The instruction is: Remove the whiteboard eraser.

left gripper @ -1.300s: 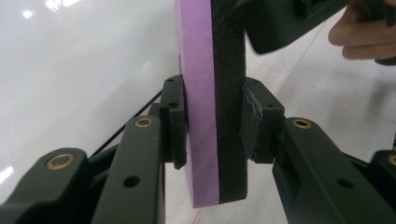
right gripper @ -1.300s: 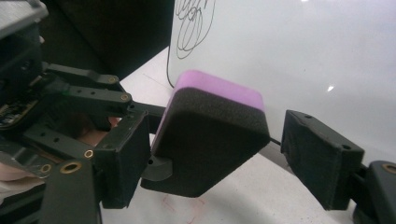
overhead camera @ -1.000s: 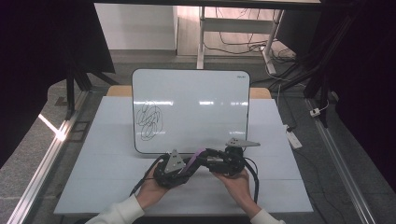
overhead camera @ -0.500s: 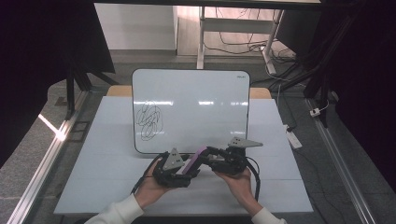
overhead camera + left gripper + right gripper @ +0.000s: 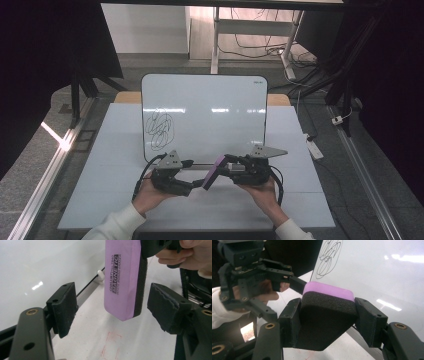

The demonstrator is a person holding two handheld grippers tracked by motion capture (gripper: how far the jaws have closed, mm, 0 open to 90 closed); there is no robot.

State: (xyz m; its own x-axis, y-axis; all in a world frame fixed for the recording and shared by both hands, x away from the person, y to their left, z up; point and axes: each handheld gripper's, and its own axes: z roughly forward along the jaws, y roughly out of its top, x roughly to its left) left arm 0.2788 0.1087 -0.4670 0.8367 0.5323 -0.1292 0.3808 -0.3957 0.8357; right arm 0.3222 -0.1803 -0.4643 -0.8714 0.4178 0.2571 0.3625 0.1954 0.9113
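Purple eraser point(image 5: 212, 171) at lower centre of high view, above tabletop point(image 5: 110, 150), clenched by right tongs point(image 5: 328, 315) across its width. Left tongs point(image 5: 112, 307) have just been opening; eraser between the jaws, untouched. Light, stiff body, soft felt face; best gripped on long sides. Left gripper view alone shows the printed label; right gripper view, the whiteboard point(image 5: 372, 267) scribble

The upright whiteboard point(image 5: 205, 117) walls off the table point(image 5: 300, 200) behind both hand-held grippers; bare tabletop lies on either side.
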